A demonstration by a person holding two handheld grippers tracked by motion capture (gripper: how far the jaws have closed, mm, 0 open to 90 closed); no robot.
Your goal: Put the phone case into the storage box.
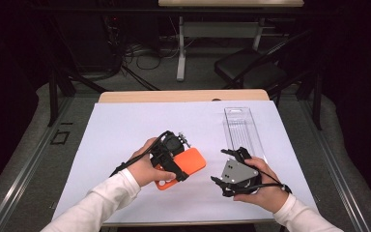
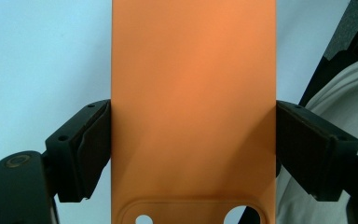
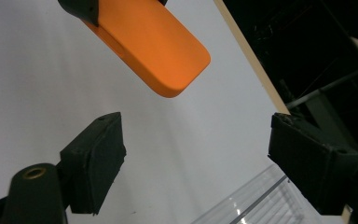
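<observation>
Your left gripper (image 1: 170,155) holds the flat orange rubbery phone case (image 1: 186,165) by its two long sides; its fingers (image 2: 86,140) press on both edges, so the case is squeezed tight and lifted a little over the white sheet on the tabletop (image 1: 125,130). Your right gripper (image 1: 233,162) sits just beside the long clear plastic packing tray (image 1: 241,125); its fingers (image 3: 98,154) stand apart with nothing between them, so that hand is free.

I think you are in the step of bringing the case and the tray together; the case is up, the tray lies flat and waits. Next you likely need your free fingers on the tray's near end, or on the free end of the case; aim the round end of the case at the tray's open mouth; go slow, since the tray is light and may slide.
</observation>
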